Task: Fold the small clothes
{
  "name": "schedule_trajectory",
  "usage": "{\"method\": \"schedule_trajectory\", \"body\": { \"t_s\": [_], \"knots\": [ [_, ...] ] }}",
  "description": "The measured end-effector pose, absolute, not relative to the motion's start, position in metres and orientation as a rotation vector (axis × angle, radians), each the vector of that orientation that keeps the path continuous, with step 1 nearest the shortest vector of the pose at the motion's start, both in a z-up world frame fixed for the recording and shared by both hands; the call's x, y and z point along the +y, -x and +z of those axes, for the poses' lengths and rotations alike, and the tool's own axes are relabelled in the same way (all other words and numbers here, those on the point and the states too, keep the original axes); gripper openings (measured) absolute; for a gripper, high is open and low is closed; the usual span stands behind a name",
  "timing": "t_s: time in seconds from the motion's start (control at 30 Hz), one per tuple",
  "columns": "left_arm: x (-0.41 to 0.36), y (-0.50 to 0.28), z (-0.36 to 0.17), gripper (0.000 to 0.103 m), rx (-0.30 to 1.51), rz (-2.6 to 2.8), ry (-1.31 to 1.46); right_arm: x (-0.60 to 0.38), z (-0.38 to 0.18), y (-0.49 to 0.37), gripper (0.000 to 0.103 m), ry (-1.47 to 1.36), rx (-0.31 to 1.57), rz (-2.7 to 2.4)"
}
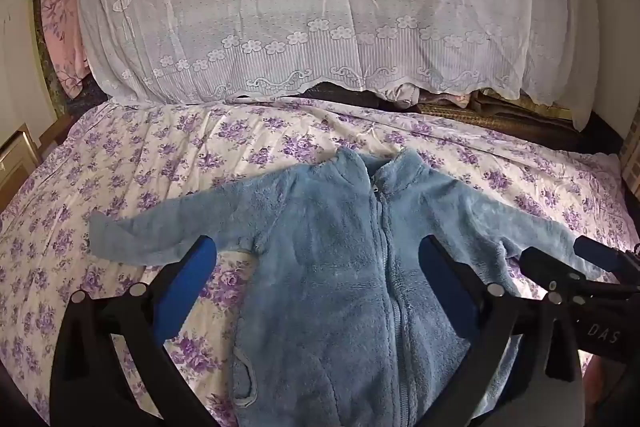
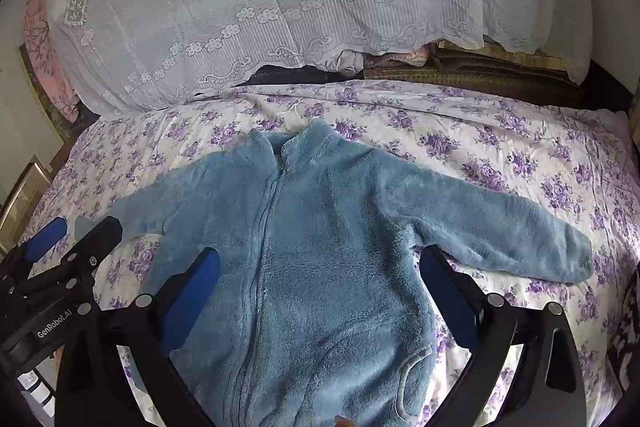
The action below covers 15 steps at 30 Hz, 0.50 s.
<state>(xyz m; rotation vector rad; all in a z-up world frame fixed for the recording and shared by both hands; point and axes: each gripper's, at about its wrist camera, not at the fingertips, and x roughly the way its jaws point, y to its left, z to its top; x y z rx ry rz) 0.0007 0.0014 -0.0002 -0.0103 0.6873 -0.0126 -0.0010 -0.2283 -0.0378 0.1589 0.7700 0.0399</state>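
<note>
A small blue fleece zip jacket [image 1: 332,267] lies flat, front up, on the floral bed sheet [image 1: 120,167], both sleeves spread out sideways. It also shows in the right wrist view [image 2: 320,247]. My left gripper [image 1: 318,251] is open, hovering over the jacket's left half, empty. My right gripper [image 2: 320,263] is open over the jacket's right half, empty. The right gripper also shows at the right edge of the left wrist view [image 1: 568,259]. The left gripper also shows at the left edge of the right wrist view [image 2: 76,231].
A large pile covered by a white lace cloth [image 1: 300,7] stands at the back of the bed. Folded dark fabrics [image 2: 480,67] lie under its edge. A pink floral cloth [image 1: 60,7] hangs at the far left.
</note>
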Motion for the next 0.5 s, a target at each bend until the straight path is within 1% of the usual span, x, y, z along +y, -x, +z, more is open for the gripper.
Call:
{"method": "schedule_trajectory", "body": {
  "t_s": [0.5],
  "knots": [
    [0.0093, 0.0005, 0.0034, 0.099, 0.675, 0.01, 0.01, -0.2255, -0.041, 0.0005, 0.1, -0.159, 0.766, 0.035]
  ]
}}
